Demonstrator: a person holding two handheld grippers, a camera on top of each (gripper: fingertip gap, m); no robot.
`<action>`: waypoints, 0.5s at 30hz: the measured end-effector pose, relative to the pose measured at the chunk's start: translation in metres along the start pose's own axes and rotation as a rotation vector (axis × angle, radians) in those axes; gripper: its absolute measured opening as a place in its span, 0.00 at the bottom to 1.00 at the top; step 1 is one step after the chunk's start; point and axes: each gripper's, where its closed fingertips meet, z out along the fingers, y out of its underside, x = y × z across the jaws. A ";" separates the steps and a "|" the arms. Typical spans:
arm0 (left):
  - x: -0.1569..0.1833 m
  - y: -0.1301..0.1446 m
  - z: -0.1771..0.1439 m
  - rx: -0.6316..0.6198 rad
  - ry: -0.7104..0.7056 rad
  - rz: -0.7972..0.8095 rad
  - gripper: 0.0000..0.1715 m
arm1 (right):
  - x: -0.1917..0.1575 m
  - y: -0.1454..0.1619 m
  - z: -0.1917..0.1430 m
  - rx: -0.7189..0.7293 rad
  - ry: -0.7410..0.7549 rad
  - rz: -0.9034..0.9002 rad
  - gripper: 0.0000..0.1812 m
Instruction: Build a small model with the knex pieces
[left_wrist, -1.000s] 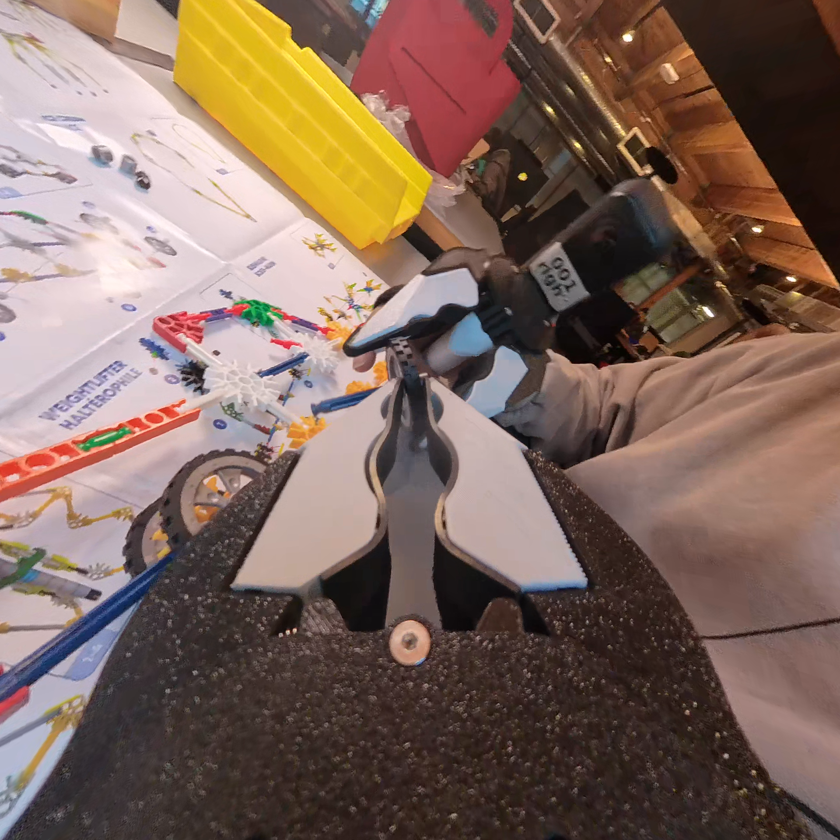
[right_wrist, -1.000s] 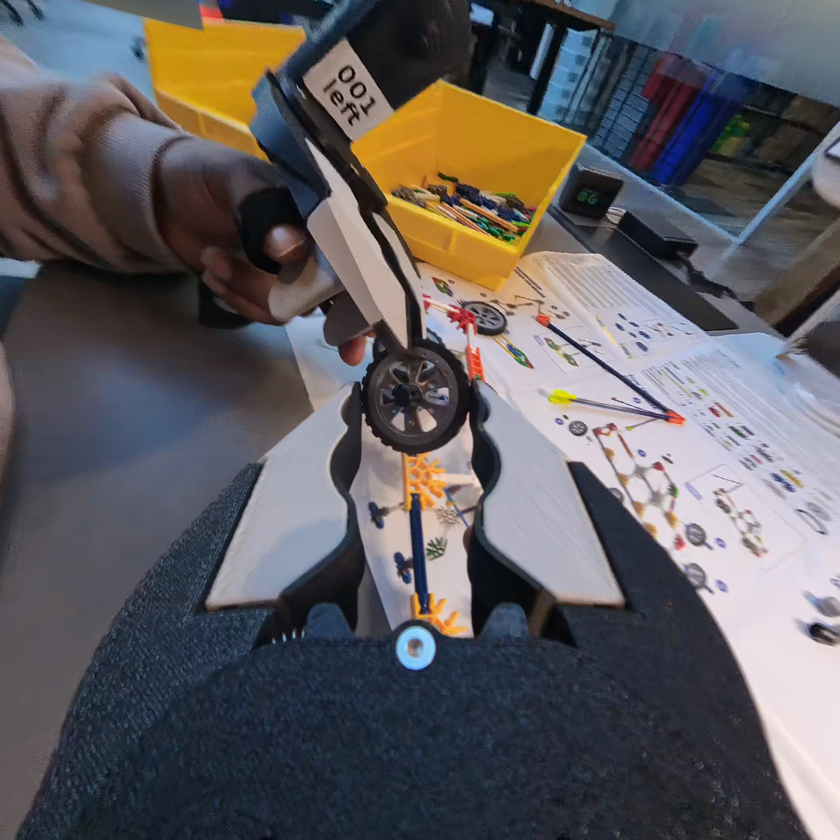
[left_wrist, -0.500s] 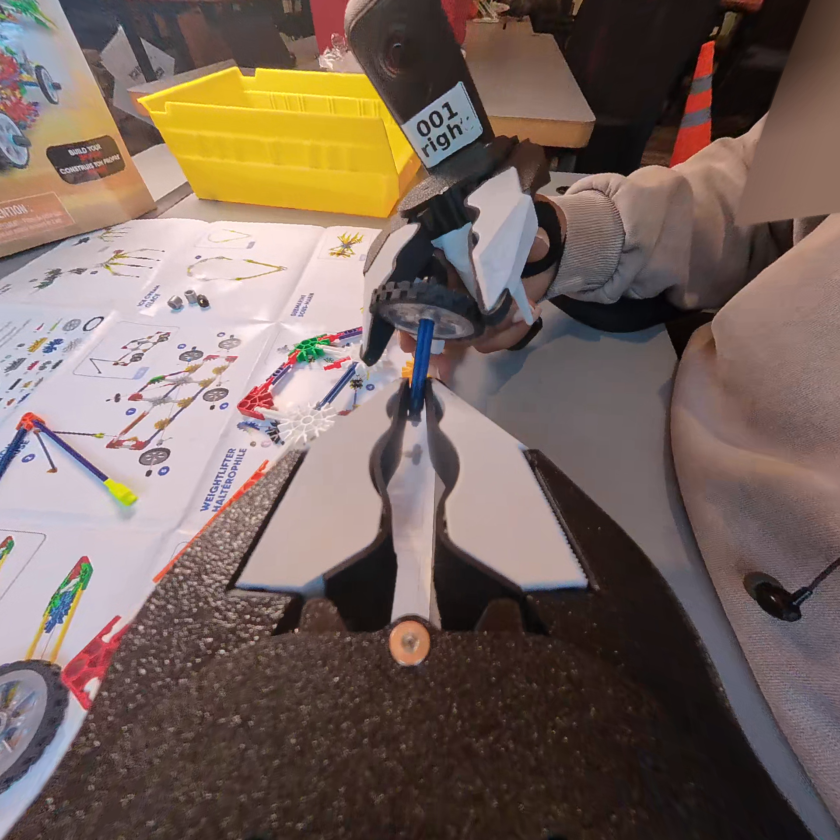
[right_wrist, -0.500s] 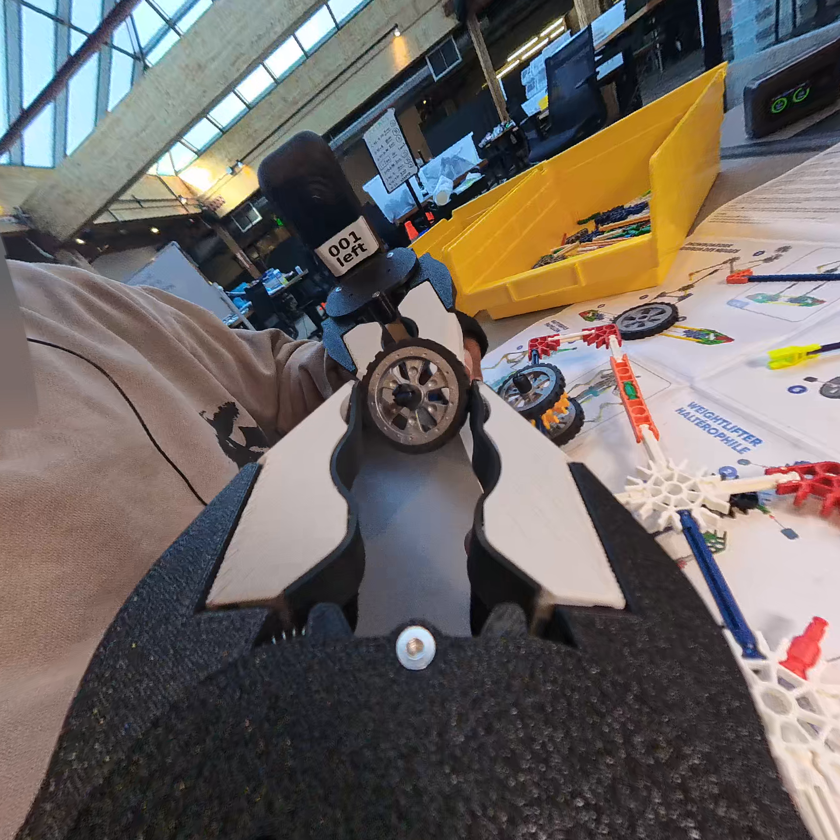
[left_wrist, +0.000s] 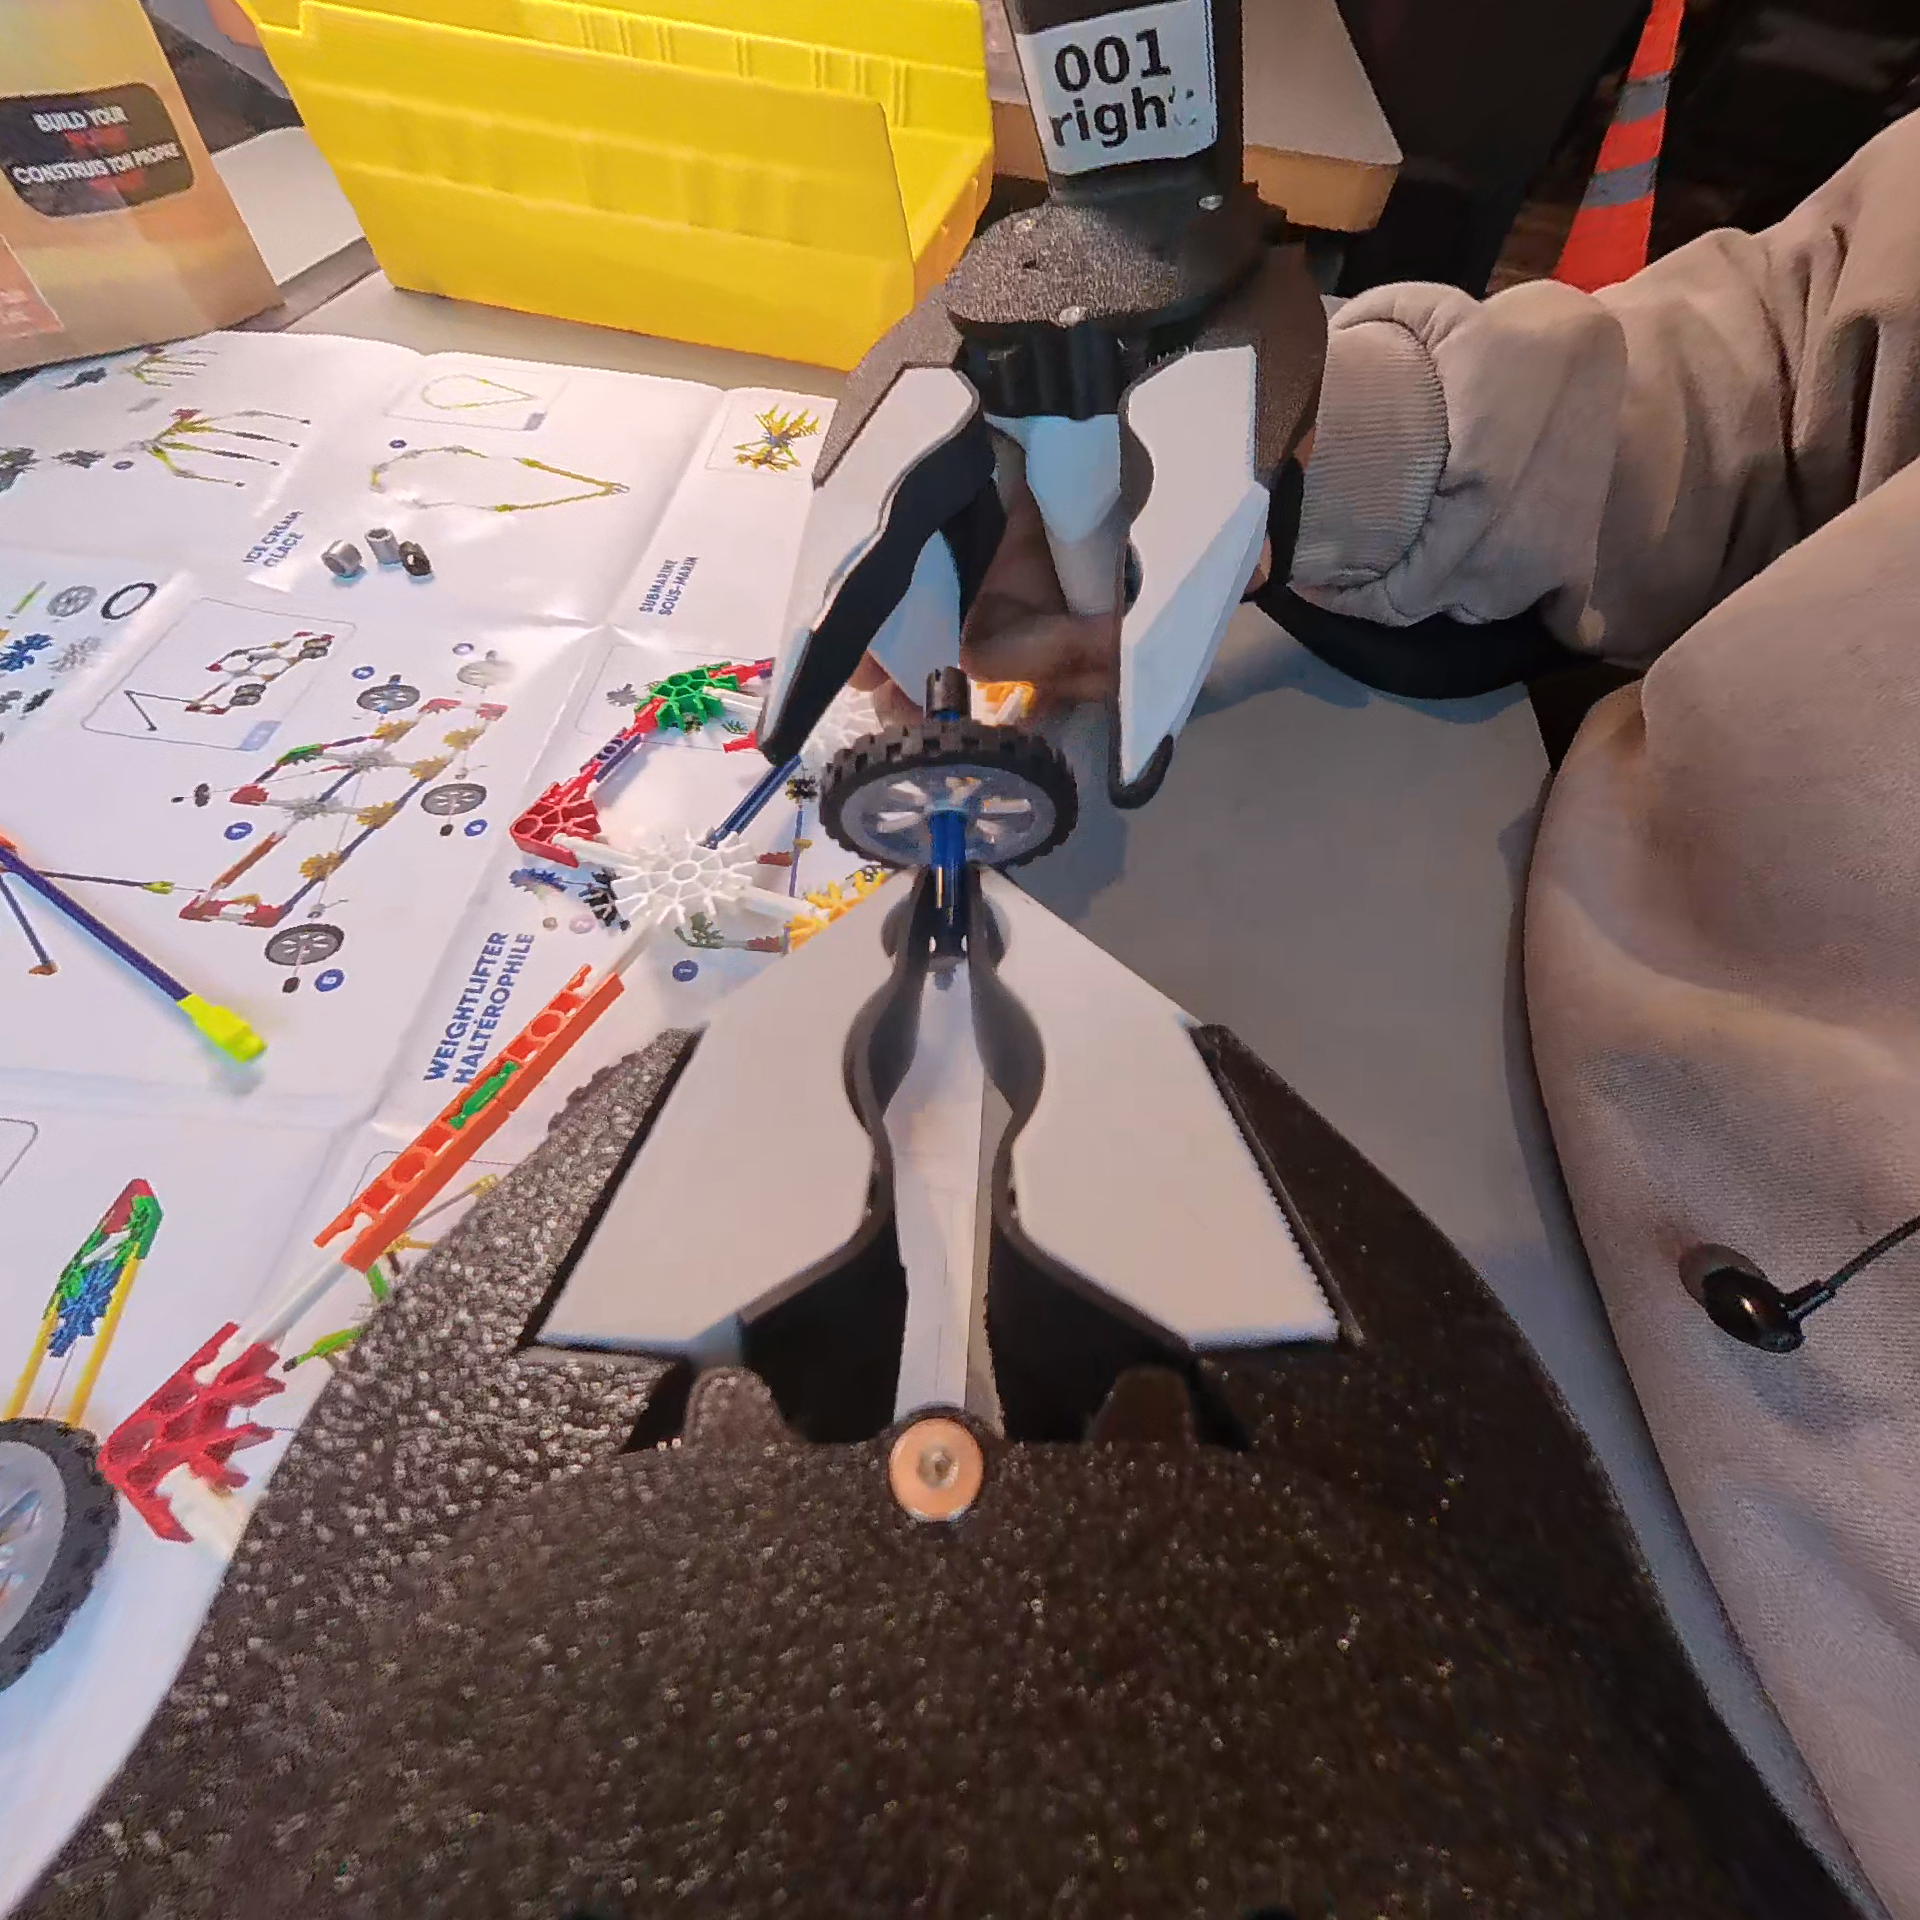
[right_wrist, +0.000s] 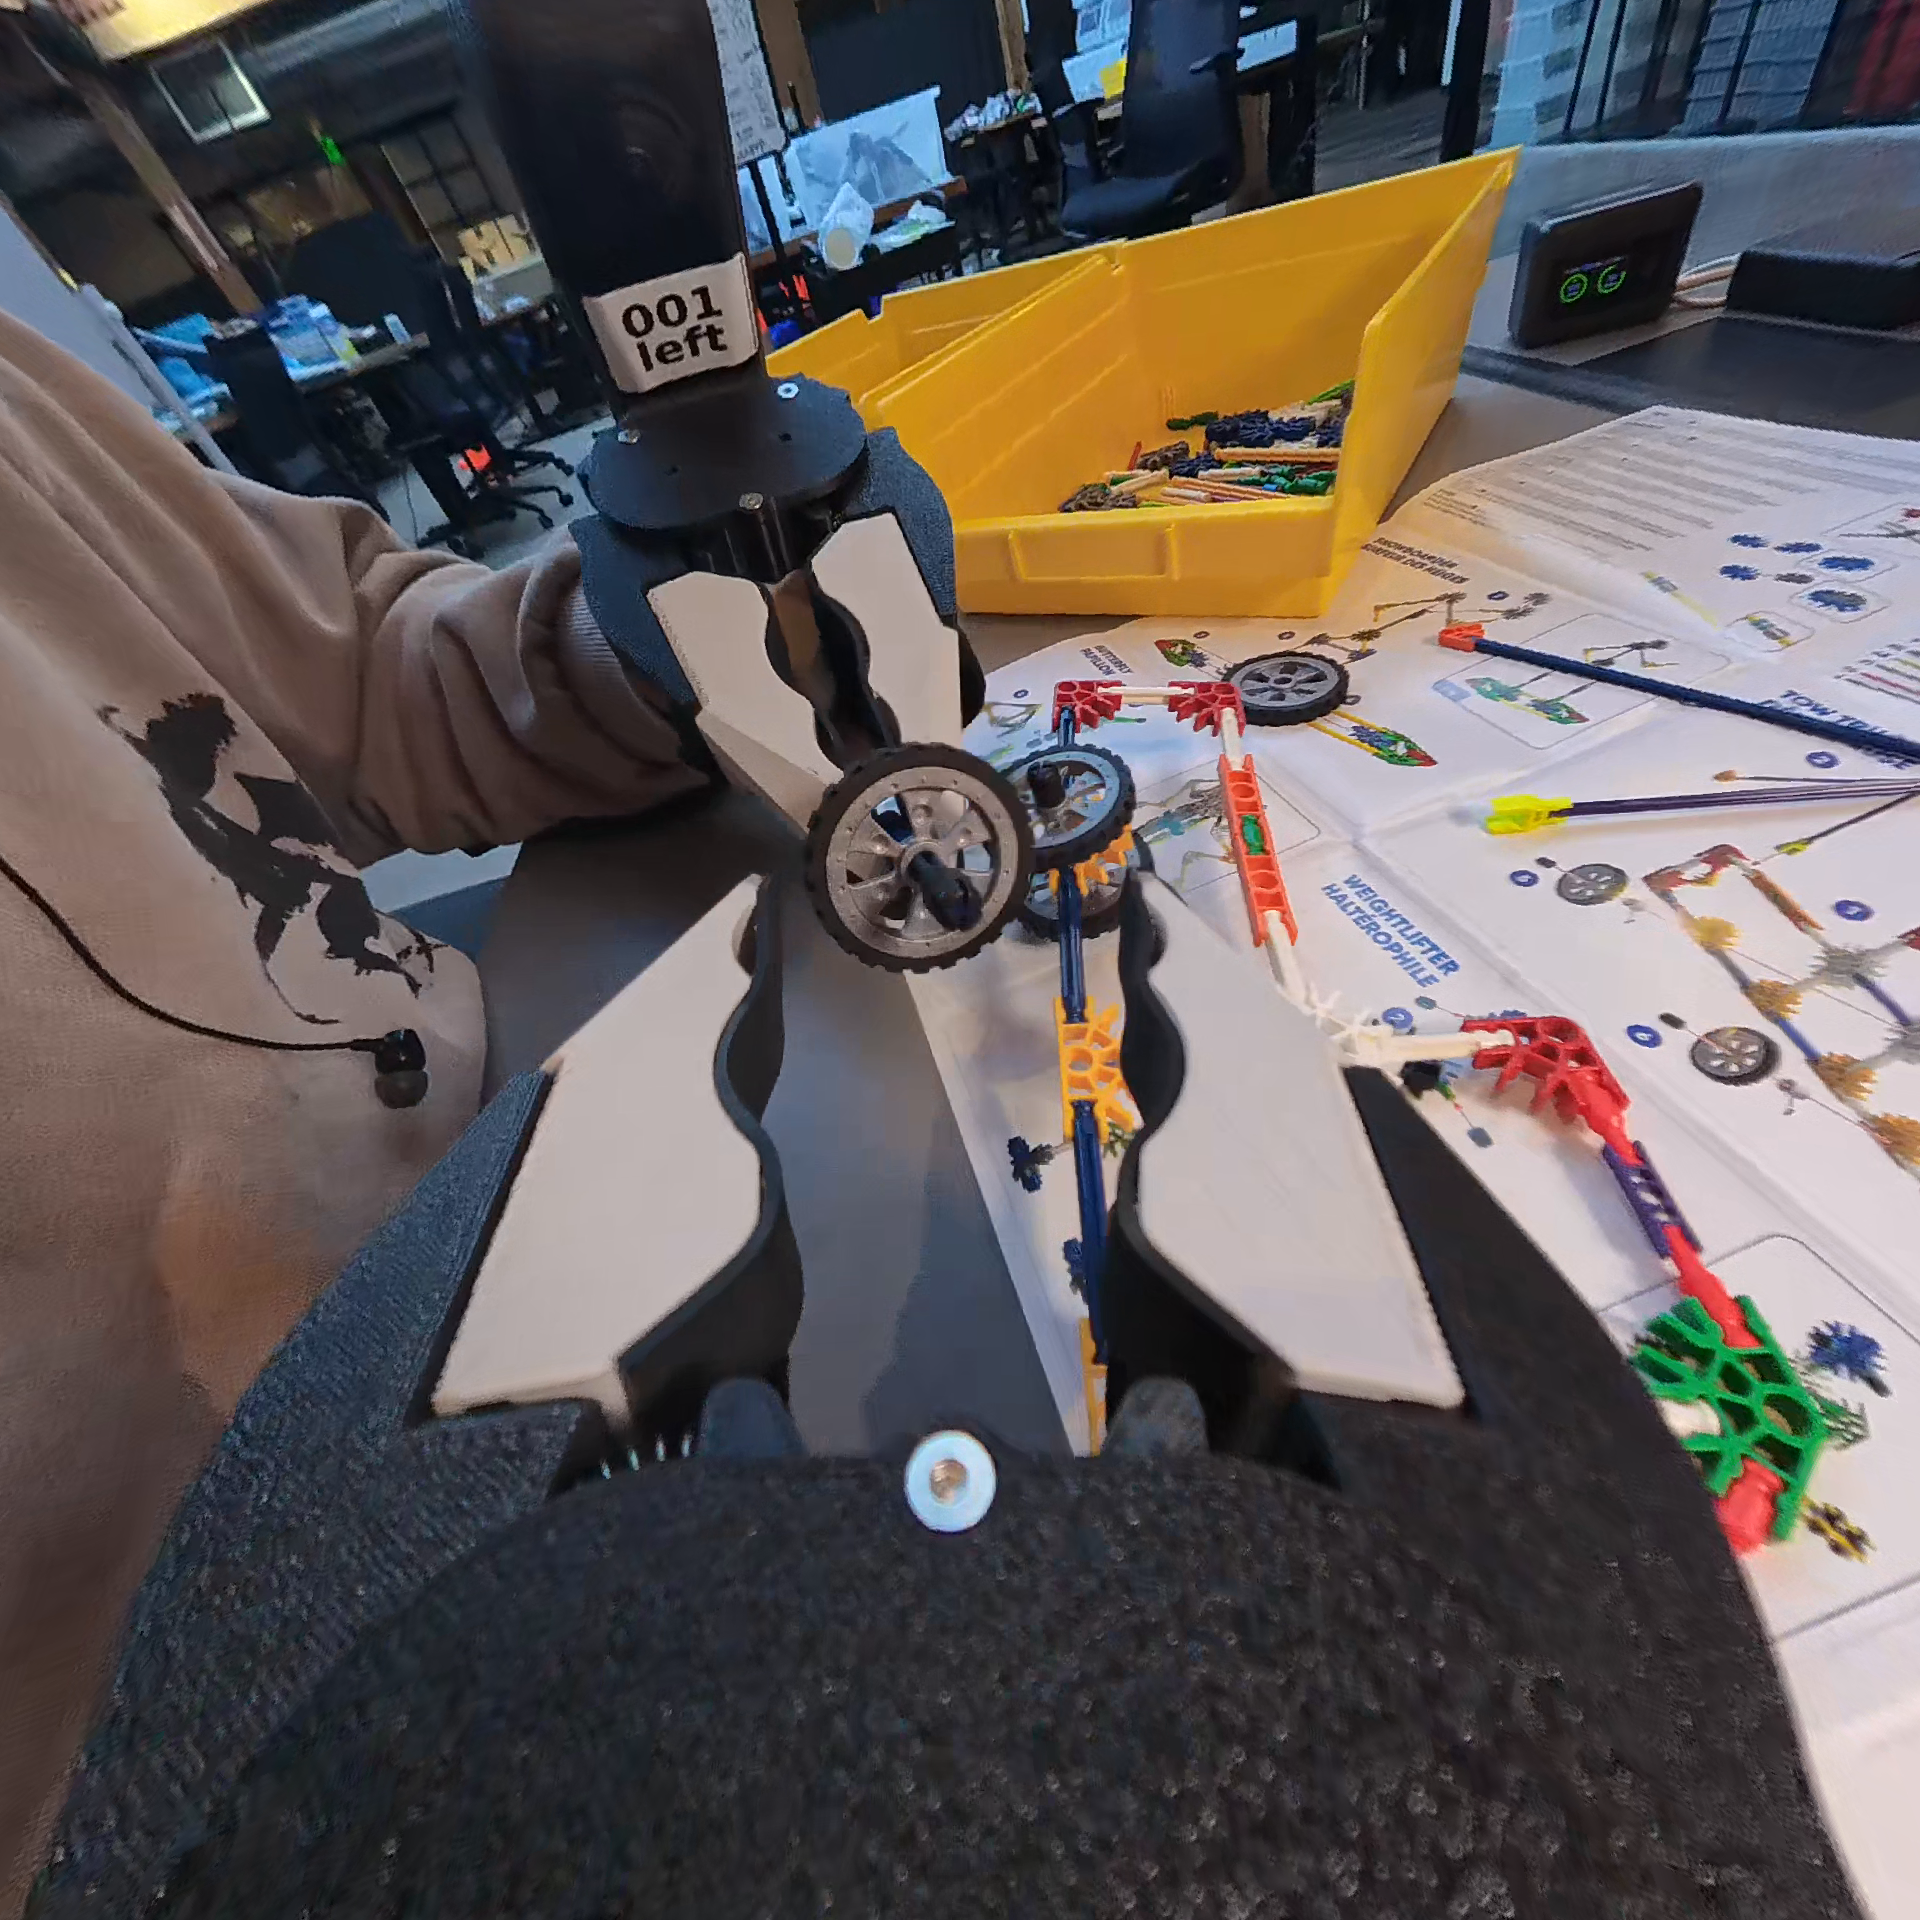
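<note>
Black-tyred grey-spoked wheel (left_wrist: 948, 808) on a short blue rod (left_wrist: 943, 871), black cap on its far end, held above the table, rod pinched.

wheel (right_wrist: 918, 871): black tyre, silver spoked hub
axle rod (left_wrist: 947, 844): blue
bin (right_wrist: 1195, 457): yellow
corner connector (right_wrist: 1548, 1060): red
strip (left_wrist: 468, 1117): orange

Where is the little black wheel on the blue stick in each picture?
Left wrist view: the wheel sits just above centre, at the tip of the left claw, which is shut on its blue stick.
Right wrist view: the same wheel is near the middle, ahead of the open right claw.
Shared landmark: the yellow bin.
</note>
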 end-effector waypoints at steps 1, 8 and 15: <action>0.001 0.001 0.001 -0.012 -0.003 0.016 0.02 | -0.003 0.003 0.002 -0.018 -0.010 -0.005 0.36; 0.013 0.005 0.007 -0.173 -0.043 0.262 0.02 | -0.022 0.021 0.015 -0.116 -0.085 -0.083 0.29; 0.011 -0.014 0.001 -0.078 0.016 0.187 0.02 | -0.014 0.003 -0.013 -0.035 -0.110 -0.050 0.25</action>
